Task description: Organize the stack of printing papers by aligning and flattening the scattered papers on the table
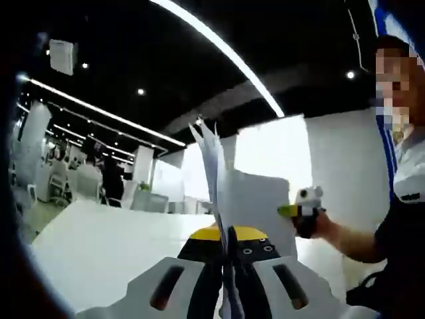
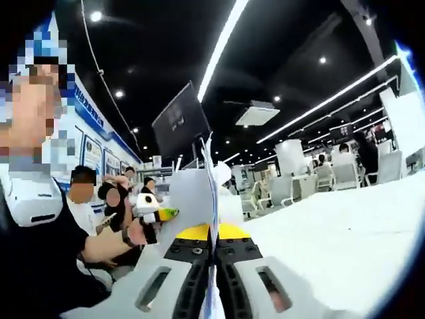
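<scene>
A stack of white printing papers (image 1: 249, 199) stands upright on edge above the white table (image 1: 99, 246), its top sheets fanned apart. My left gripper (image 1: 229, 240) is shut on the stack's near edge. At the stack's far edge the right gripper (image 1: 302, 209) shows, held in a hand. In the right gripper view the same papers (image 2: 192, 193) rise edge-on from between my jaws, and my right gripper (image 2: 212, 240) is shut on them. The left gripper (image 2: 156, 214) shows beyond the sheets at the left. The table (image 2: 332, 232) spreads out to the right.
The person holding the grippers stands close by (image 1: 405, 199), with an arm reaching across. Seated people (image 2: 83, 193) are behind at the left. A black screen (image 2: 180, 119) hangs overhead. Chairs and tables (image 2: 332, 176) stand at the far side of the room.
</scene>
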Tool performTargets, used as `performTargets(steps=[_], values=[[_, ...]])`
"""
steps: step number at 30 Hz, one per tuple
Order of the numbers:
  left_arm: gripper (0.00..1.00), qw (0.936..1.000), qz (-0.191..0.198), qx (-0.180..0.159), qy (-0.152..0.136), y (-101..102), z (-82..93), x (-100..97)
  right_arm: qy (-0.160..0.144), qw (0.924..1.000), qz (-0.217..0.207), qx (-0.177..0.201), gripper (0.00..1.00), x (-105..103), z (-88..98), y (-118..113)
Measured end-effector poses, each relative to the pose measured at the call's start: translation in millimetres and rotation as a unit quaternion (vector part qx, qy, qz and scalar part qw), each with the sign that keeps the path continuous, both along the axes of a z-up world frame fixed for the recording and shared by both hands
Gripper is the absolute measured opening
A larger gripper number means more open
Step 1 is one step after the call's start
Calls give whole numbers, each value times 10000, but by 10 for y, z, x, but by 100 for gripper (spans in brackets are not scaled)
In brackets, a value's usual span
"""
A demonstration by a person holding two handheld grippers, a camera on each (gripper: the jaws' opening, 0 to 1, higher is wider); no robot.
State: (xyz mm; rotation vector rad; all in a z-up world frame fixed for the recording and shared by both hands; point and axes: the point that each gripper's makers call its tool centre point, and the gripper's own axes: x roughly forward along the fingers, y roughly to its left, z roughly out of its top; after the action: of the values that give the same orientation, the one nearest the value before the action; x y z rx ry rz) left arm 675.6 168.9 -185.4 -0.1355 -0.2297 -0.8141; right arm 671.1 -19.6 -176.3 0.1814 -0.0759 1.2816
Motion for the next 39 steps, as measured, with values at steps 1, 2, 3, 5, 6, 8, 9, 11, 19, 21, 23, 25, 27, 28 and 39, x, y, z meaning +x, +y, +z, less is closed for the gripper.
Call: performTargets(steps=[1,2,3,5,6,8,9,11,19,21,23,25,27,28,39], values=[[8,9999,44,124,-50,-14,-49,17,-39,10000,-29,-27,0,-6,-21,0],[9,9995,96,285,-95,-25,-108,35,-114,9999,-82,-89,0,0,-45,-8],[10,9989,129,432,-100,-34,-174,47,-286,9993,-165,-188,0,-1,-78,-22],[15,9975,183,681,25,-51,-349,64,-410,9984,-229,-309,0,-31,-167,-48],[17,9975,154,677,114,-61,-400,58,-399,9984,-237,-327,0,-35,-196,-62],[20,9979,47,607,240,-69,-452,23,-244,9991,-209,-264,3,-33,-230,-100],[21,9980,35,578,238,-64,-450,9,-153,9995,-209,-205,8,-26,-234,-122],[24,9982,19,562,211,-66,-435,-19,-85,9995,-233,-181,10,-6,-252,-165],[26,9976,-34,665,194,-38,-353,-59,115,9982,-428,-405,15,114,-376,-271],[27,9971,-4,717,274,-18,-391,-38,222,9979,-445,-424,15,122,-414,-282],[26,9968,-7,699,385,-23,-454,-13,227,9977,-444,-468,15,108,-440,-273],[26,9950,-66,812,570,-62,-562,-7,216,9973,-450,-530,15,100,-464,-263],[26,9943,-17,904,565,-82,-609,1,213,9972,-446,-562,15,98,-476,-263],[27,9943,-10,912,557,-82,-611,1,216,9972,-441,-566,15,96,-479,-267],[27,9961,-35,721,500,-6,-505,-48,267,9970,-471,-559,17,96,-501,-346]])
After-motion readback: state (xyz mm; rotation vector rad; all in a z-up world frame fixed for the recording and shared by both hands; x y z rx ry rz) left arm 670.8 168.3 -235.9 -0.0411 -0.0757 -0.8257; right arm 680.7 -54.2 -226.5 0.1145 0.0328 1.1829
